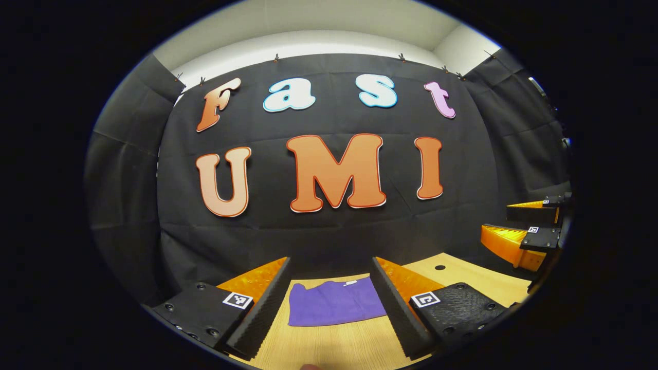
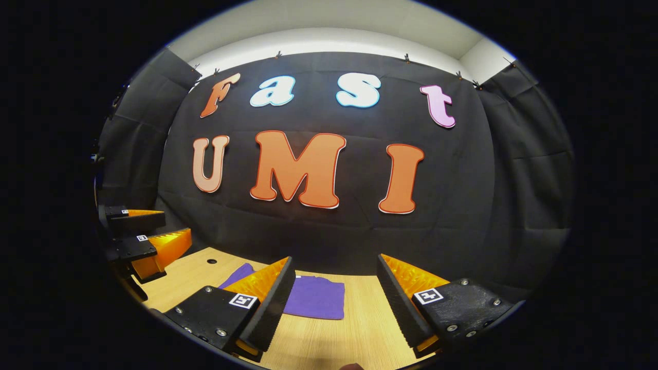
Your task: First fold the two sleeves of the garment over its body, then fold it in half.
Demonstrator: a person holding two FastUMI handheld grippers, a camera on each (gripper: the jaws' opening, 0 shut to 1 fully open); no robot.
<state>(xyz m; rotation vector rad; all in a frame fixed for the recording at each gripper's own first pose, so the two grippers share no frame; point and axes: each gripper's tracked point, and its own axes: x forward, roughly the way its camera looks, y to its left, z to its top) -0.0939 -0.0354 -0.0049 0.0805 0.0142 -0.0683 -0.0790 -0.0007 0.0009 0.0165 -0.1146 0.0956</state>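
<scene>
A purple garment lies flat on the wooden table as a compact folded rectangle, with a small white tag at its far edge. In the left gripper view it rests beyond and between the fingers of my left gripper, which hangs open above the table and holds nothing. In the right gripper view the same garment sits left of centre, partly hidden behind the left finger of my right gripper, also open with nothing between its fingers. Each gripper appears at the other view's edge: the right gripper and the left gripper.
The table ends at the black cloth wall behind it. A small round hole marks the tabletop to the right of the garment, and the same hole appears in the right gripper view.
</scene>
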